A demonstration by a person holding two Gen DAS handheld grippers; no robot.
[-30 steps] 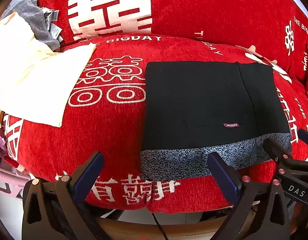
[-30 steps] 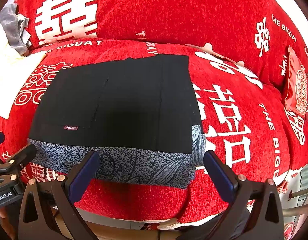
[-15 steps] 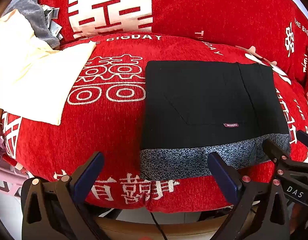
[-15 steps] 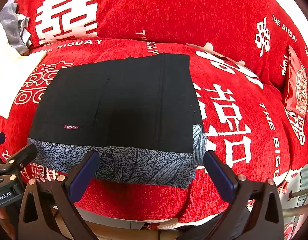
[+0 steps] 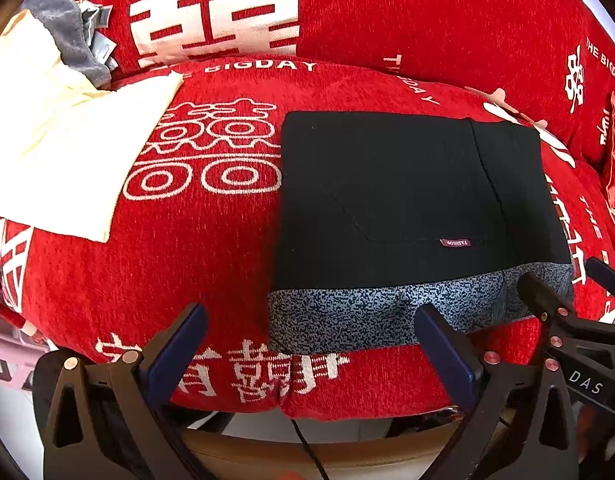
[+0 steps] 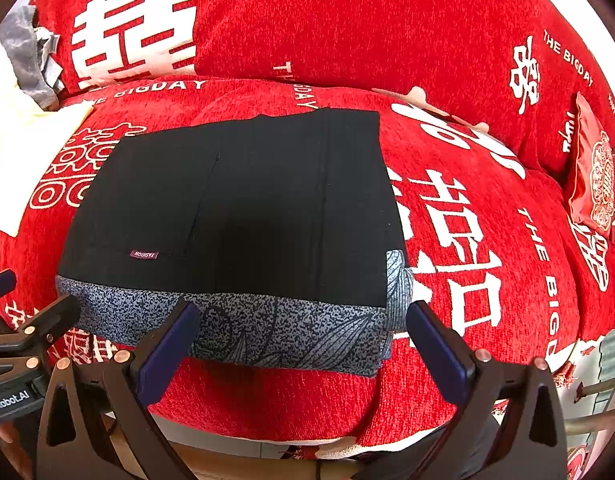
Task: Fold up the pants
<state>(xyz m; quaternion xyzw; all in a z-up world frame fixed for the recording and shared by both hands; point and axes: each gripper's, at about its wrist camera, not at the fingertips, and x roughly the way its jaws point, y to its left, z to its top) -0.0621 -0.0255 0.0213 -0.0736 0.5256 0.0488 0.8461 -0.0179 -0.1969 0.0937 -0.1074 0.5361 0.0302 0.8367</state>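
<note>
With both the left gripper (image 5: pixel 309 342) and right gripper (image 6: pixel 301 338) spread and empty, leave the folded pants (image 6: pixel 235 204) square at twelve o'clock.

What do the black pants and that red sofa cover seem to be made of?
The pants look like smooth, matte woven cloth, with a speckled grey patterned band along the near edge. The sofa cover looks like plush, chenille-like fabric: fuzzy, ribbed pile with white characters woven or printed in; which one is unclear.

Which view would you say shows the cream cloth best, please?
The left wrist view: the cream cloth lies almost whole on the sofa's left. The right wrist view shows only its corner at the left edge.
</note>
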